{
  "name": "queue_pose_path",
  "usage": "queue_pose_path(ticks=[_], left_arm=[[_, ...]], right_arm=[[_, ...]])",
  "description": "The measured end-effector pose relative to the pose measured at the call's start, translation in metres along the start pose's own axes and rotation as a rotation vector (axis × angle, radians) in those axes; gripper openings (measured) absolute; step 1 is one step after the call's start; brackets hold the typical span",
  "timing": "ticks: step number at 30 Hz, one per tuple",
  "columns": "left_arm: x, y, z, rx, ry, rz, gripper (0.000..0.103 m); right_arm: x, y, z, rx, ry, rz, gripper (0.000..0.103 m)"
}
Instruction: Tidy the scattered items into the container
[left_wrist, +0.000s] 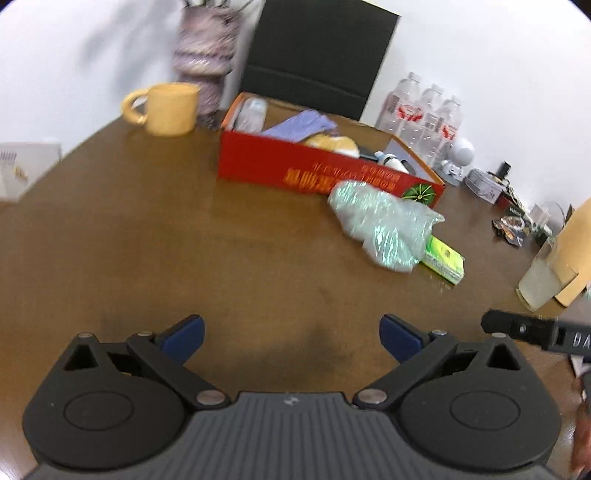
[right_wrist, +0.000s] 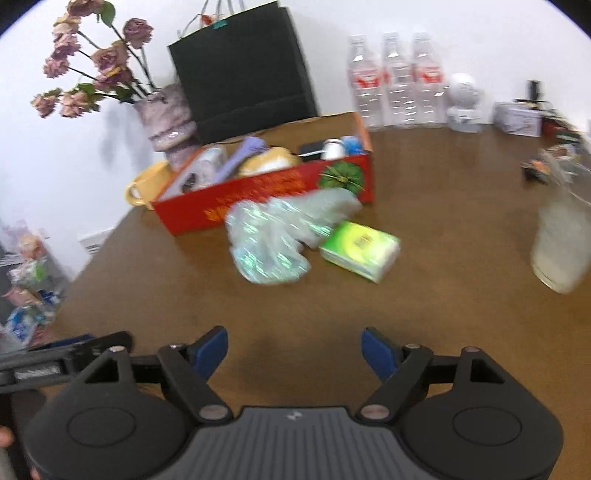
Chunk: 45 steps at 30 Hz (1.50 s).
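Observation:
A red box (left_wrist: 295, 168) (right_wrist: 258, 195) stands on the brown table and holds several items, among them a purple cloth (left_wrist: 303, 123) and a bun (right_wrist: 267, 160). In front of it lie a crumpled clear plastic bag (left_wrist: 380, 221) (right_wrist: 273, 236) and a green packet (left_wrist: 445, 260) (right_wrist: 360, 249), touching each other. My left gripper (left_wrist: 291, 338) is open and empty, well short of the bag. My right gripper (right_wrist: 293, 352) is open and empty, also short of the bag and the packet.
A yellow mug (left_wrist: 168, 107) and a vase of dried flowers (right_wrist: 162, 118) stand left of the box, a black bag (right_wrist: 240, 70) behind it. Water bottles (right_wrist: 397, 79), a white round gadget (right_wrist: 463, 101) and a glass of cloudy drink (right_wrist: 561, 247) are on the right.

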<state>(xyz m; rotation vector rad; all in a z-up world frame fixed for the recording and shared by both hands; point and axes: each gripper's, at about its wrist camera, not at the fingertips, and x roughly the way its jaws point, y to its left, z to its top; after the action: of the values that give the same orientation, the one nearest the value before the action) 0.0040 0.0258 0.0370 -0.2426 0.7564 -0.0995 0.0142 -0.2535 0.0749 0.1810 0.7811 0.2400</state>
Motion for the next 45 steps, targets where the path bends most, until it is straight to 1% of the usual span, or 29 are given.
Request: queue_pose_path(ticks=[1,5,7,8,10,11,12,14,15,17,18,20,21,22,23,24,25,26,28,29,30,31,32,33,35,39,42,44,45], left_arm=[[-0.001,0.001,-0.005,-0.007,-0.003,0.000,0.103],[-0.003,-0.010,-0.014,0.046,-0.029,-0.012,0.103],[0.002,-0.016,-0.013,0.058,-0.030,-0.055,0.103],[0.006,-0.018,-0.012,0.062,-0.025,-0.083,0.103],[0.024,-0.023,-0.006,0.040,0.026,-0.115,0.101],[0.032,-0.029,-0.002,0.043,0.041,-0.111,0.100],[0.039,-0.037,0.005,0.065,0.032,-0.118,0.099],[0.056,-0.057,0.017,0.153,-0.004,-0.174,0.100],[0.066,-0.066,0.022,0.196,-0.005,-0.179,0.099],[0.087,-0.082,0.032,0.257,0.003,-0.128,0.097],[0.095,-0.087,0.037,0.277,0.004,-0.119,0.093],[0.112,-0.093,0.049,0.299,0.016,-0.138,0.088],[0.119,-0.092,0.055,0.300,0.026,-0.142,0.080],[0.125,-0.089,0.060,0.286,0.040,-0.138,0.061],[0.132,-0.086,0.065,0.271,0.054,-0.134,0.045],[0.138,-0.082,0.069,0.256,0.069,-0.131,0.011],[0.138,-0.075,0.070,0.230,0.088,-0.144,0.006],[0.138,-0.069,0.071,0.207,0.105,-0.157,0.006],[0.120,-0.058,0.063,0.233,0.101,-0.169,0.005],[0.105,-0.052,0.055,0.259,0.087,-0.153,0.005],[0.090,-0.046,0.046,0.285,0.074,-0.137,0.005],[0.071,-0.038,0.035,0.298,0.061,-0.128,0.005],[0.053,-0.030,0.023,0.310,0.049,-0.120,0.006],[0.040,-0.024,0.013,0.306,0.052,-0.130,0.007],[0.021,-0.014,-0.001,0.278,0.054,-0.142,0.008],[0.007,-0.009,-0.022,0.269,0.057,-0.150,0.007],[0.000,-0.014,-0.034,0.279,0.059,-0.150,0.007],[-0.005,-0.019,-0.042,0.294,0.057,-0.139,0.010],[-0.008,-0.021,-0.045,0.301,0.054,-0.137,0.014]], right_arm=[[-0.002,0.000,-0.009,-0.003,-0.017,-0.005,0.079],[-0.009,-0.001,-0.033,-0.019,-0.074,0.033,0.079],[-0.010,-0.003,-0.034,-0.025,-0.104,0.026,0.079],[-0.010,-0.005,-0.031,-0.026,-0.117,0.010,0.079],[-0.008,-0.012,-0.023,-0.032,-0.139,-0.021,0.079],[-0.005,-0.016,-0.017,-0.043,-0.142,-0.029,0.079],[-0.001,-0.020,-0.011,-0.061,-0.139,-0.026,0.079],[0.011,-0.030,0.002,-0.118,-0.097,0.030,0.079],[0.017,-0.034,0.009,-0.143,-0.074,0.052,0.079],[0.026,-0.040,0.023,-0.192,-0.053,0.059,0.079],[0.031,-0.042,0.029,-0.221,-0.054,0.054,0.079],[0.046,-0.044,0.042,-0.269,-0.044,0.039,0.079],[0.056,-0.044,0.049,-0.293,-0.025,0.023,0.079],[0.066,-0.044,0.055,-0.317,-0.007,0.005,0.079],[0.075,-0.043,0.059,-0.340,0.007,-0.010,0.079],[0.083,-0.043,0.063,-0.363,0.020,-0.018,0.078],[0.090,-0.045,0.067,-0.377,0.027,-0.015,0.078],[0.096,-0.047,0.070,-0.378,0.029,-0.005,0.078],[0.106,-0.054,0.075,-0.359,0.035,0.020,0.078],[0.112,-0.058,0.077,-0.338,0.042,0.032,0.077],[0.118,-0.061,0.079,-0.315,0.051,0.043,0.069],[0.122,-0.061,0.078,-0.301,0.058,0.050,0.066],[0.123,-0.059,0.075,-0.309,0.045,0.050,0.061],[0.120,-0.057,0.071,-0.313,0.026,0.050,0.057],[0.116,-0.053,0.061,-0.292,0.004,0.056,0.056],[0.097,-0.036,0.040,-0.260,0.004,0.081,0.055],[0.074,-0.022,0.014,-0.251,0.009,0.039,0.055],[0.055,-0.015,-0.006,-0.238,0.009,-0.014,0.055],[0.045,-0.014,-0.014,-0.217,0.009,-0.035,0.056]])
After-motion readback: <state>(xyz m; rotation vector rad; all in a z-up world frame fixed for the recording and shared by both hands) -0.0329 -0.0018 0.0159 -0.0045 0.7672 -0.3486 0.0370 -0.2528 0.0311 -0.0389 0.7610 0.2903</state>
